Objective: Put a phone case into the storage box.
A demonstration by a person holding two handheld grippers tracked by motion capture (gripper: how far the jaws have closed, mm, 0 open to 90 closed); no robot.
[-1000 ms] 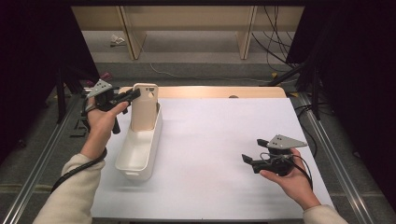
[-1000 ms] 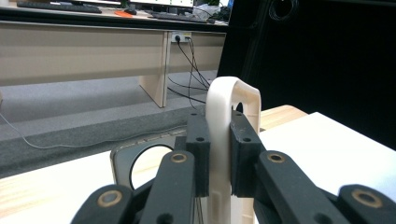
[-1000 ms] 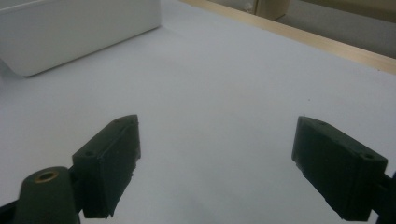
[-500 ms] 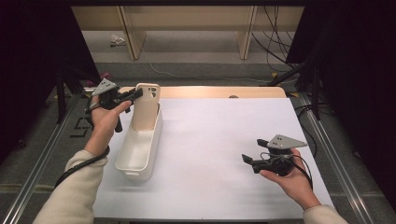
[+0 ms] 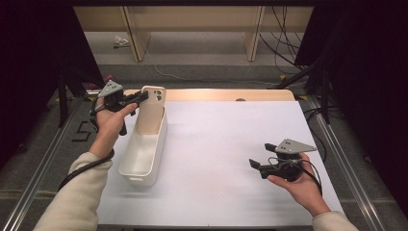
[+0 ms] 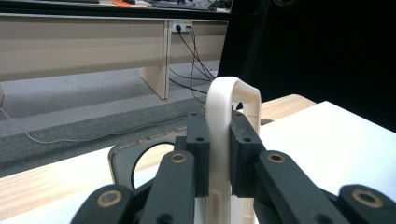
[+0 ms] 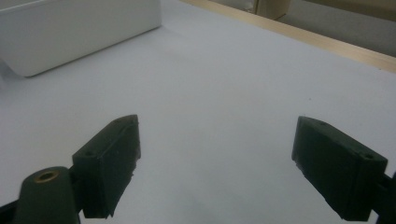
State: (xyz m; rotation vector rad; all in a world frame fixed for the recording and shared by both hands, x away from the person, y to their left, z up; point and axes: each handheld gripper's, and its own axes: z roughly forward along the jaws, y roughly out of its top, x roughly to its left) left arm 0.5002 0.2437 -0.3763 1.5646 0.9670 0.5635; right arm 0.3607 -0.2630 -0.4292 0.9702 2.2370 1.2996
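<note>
Left hand-held gripper (image 5: 139,97) clamped on cream phone case (image 5: 152,109), standing upright at far end of white bin (image 5: 143,159). Right hand-held gripper (image 5: 262,161) stood wide apart, holding nothing, over white tabletop (image 5: 221,144).

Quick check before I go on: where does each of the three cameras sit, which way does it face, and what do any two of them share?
High view: above the person's side, looking forward and down on the white table; both forearms, left gripper and right gripper show.
Left gripper view: rides the left gripper, looking along its jaws, shut on the phone case.
Right gripper view: rides the right gripper, jaws open over the table, facing the white bin.
Shared: high and left gripper views show the case; high and right show the bin.
</note>
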